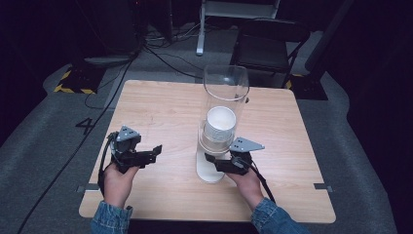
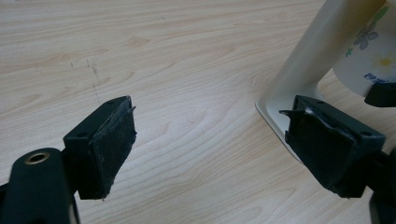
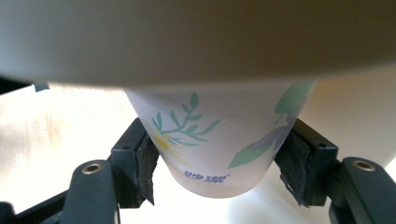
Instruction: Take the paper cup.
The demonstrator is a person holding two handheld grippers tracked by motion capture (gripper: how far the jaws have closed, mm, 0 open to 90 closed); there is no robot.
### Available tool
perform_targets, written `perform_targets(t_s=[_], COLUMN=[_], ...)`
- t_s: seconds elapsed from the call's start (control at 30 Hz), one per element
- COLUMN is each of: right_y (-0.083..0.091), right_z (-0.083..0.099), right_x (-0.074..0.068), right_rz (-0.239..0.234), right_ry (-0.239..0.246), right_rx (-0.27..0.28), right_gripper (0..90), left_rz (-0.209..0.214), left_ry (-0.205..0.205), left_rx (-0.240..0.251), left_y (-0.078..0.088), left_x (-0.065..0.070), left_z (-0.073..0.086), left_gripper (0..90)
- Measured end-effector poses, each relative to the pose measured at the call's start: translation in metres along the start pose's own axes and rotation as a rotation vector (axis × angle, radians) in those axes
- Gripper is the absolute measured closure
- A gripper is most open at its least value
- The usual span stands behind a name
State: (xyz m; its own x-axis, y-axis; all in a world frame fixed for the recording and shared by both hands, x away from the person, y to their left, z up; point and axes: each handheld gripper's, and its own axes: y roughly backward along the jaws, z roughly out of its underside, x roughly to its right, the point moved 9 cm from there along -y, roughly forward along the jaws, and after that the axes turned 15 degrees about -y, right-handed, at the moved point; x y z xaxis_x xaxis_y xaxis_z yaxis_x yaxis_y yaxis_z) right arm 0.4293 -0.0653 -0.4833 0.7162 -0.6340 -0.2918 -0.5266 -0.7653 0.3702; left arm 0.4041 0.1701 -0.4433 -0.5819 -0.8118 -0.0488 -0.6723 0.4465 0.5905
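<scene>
A cup dispenser stands mid-table: a clear tube [image 1: 225,92] on a cream stand [image 1: 210,170], with a stack of white paper cups [image 1: 220,124] inside. The lowest paper cup [image 3: 215,140], printed with flowers and leaves, pokes out under the dispenser's collar [image 3: 196,42]. My right gripper [image 3: 217,163] is shut on it, one pad pressed to each side near its bottom. In the high view the right gripper [image 1: 214,161] reaches in under the tube from the right. My left gripper [image 1: 155,151] rests to the left of the stand, open and holding nothing [image 2: 210,140], with the stand [image 2: 317,51] and cup [image 2: 373,60] off to its right.
The wooden table [image 1: 160,107] is bare wood to the left of and behind the dispenser. A black folding chair [image 1: 268,44] stands beyond the far edge, and cables run over the grey floor [image 1: 48,126] at the left.
</scene>
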Motion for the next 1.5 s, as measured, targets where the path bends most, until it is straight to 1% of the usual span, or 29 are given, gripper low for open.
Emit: perform_targets(t_s=[0.1,0.13,0.33,0.43,0.47,0.5,0.53,0.67,0.7,0.73,0.83,1.0,1.03,1.07,1.13,1.2,1.5], right_y=[0.0,0.0,0.0,0.001,0.001,0.001,-0.001,-0.002,-0.002,-0.002,-0.003,-0.006,-0.006,-0.006,-0.009,-0.01,-0.01], right_z=[0.0,0.0,0.001,0.002,0.003,0.003,0.009,0.015,0.015,0.016,0.018,0.029,0.03,0.03,0.037,0.041,0.052], right_x=[0.001,0.003,0.003,0.002,0.0,0.0,0.001,0.005,0.006,0.006,0.007,0.009,0.01,0.01,0.009,0.01,0.016], right_rz=[0.008,0.028,0.027,0.024,0.016,0.016,0.023,0.021,0.023,0.033,0.038,0.05,0.053,0.053,0.055,0.065,0.086], right_ry=[0.013,0.041,0.036,0.02,0.004,0.004,-0.02,-0.029,-0.024,-0.004,0.005,0.021,0.018,0.018,0.003,0.001,-0.023], right_rx=[0.003,0.01,0.016,0.012,0.004,0.004,-0.03,-0.051,-0.048,-0.038,-0.041,-0.056,-0.068,-0.068,-0.099,-0.126,-0.166], right_gripper=[35.7,35.7,35.6,35.7,35.8,35.8,36.3,36.2,36.1,36.0,35.9,35.6,35.5,35.5,35.5,35.5,35.4], left_rz=[-0.001,-0.001,0.003,0.005,0.003,0.003,0.003,0.003,0.002,0.001,0.002,0.003,0.003,0.002,0.003,0.006,0.013], left_ry=[0.001,-0.001,-0.002,0.0,0.001,0.001,0.0,0.001,0.002,0.004,0.003,0.004,0.004,0.005,0.002,0.004,0.006], left_rx=[0.0,-0.002,-0.004,-0.005,-0.007,-0.007,-0.007,-0.001,0.0,-0.002,-0.003,-0.002,-0.002,-0.003,-0.003,-0.002,-0.002], left_y=[0.0,0.0,-0.001,0.0,-0.001,-0.001,-0.001,-0.001,-0.001,-0.001,-0.001,-0.001,-0.001,-0.001,-0.002,-0.002,-0.005], left_x=[0.0,0.0,0.0,0.0,0.0,0.0,0.0,0.0,0.0,-0.001,-0.002,-0.002,-0.002,-0.002,-0.002,-0.002,-0.002], left_z=[0.0,0.0,0.0,0.0,0.001,0.001,0.001,0.0,0.0,0.0,0.0,0.0,0.0,0.0,0.0,0.0,-0.002], left_gripper=[16.0,16.0,16.0,16.0,16.0,16.0,16.0,16.0,16.0,16.0,16.0,16.0,16.0,16.0,16.0,16.0,16.0])
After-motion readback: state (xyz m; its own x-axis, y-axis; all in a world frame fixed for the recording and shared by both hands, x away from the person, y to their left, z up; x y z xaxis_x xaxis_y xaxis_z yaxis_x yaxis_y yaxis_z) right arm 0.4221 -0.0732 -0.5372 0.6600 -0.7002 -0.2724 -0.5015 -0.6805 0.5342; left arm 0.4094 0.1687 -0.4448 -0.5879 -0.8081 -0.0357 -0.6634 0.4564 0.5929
